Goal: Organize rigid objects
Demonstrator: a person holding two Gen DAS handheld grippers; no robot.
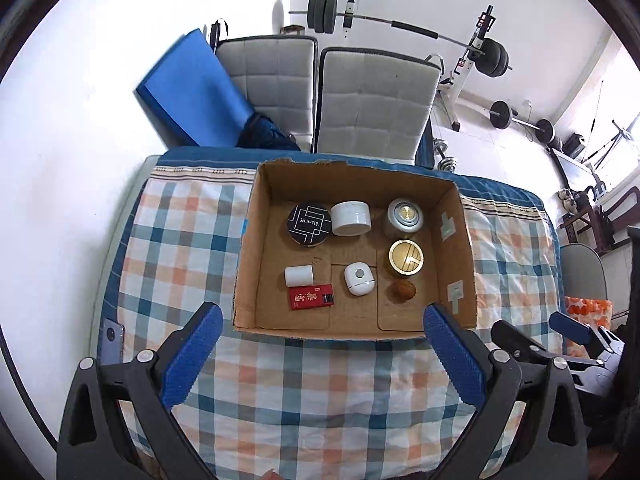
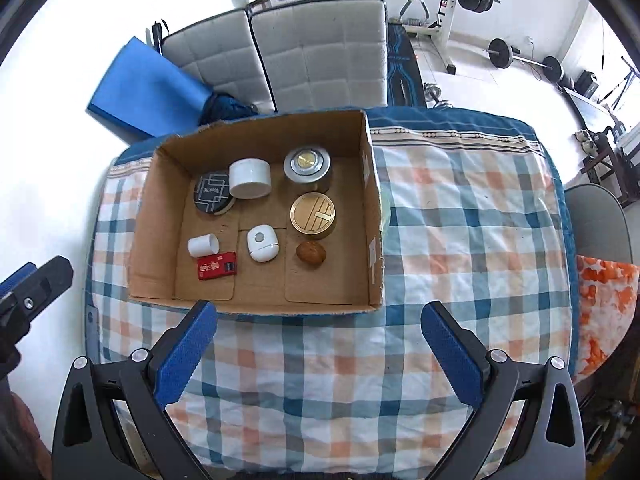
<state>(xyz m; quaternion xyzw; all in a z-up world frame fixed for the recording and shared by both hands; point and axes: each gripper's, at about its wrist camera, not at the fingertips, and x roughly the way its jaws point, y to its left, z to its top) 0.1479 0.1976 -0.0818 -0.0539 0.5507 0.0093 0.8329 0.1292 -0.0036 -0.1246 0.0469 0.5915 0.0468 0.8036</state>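
Observation:
An open cardboard box (image 1: 248,240) (image 2: 160,216) sits on the checked tablecloth. Inside lie a black round tin (image 1: 309,224) (image 2: 210,194), a white round jar (image 1: 351,218) (image 2: 250,179), a silver tin (image 1: 404,216) (image 2: 307,168), a gold tin (image 1: 406,257) (image 2: 313,213), a small white cylinder (image 1: 298,275) (image 2: 203,245), a red card box (image 1: 311,297) (image 2: 217,265), a white rounded case (image 1: 359,278) (image 2: 262,243) and a brown nut-like object (image 1: 402,291) (image 2: 311,255). My left gripper (image 1: 322,322) is open and empty in front of the box. My right gripper (image 2: 320,320) is open and empty, also in front of it.
Two grey padded chairs (image 1: 360,112) and a blue mat (image 1: 196,92) stand behind the table. Barbells and a weight rack (image 1: 472,52) are at the back right. A phone (image 1: 112,340) lies at the table's left edge. An orange patterned bag (image 2: 604,304) is at the right.

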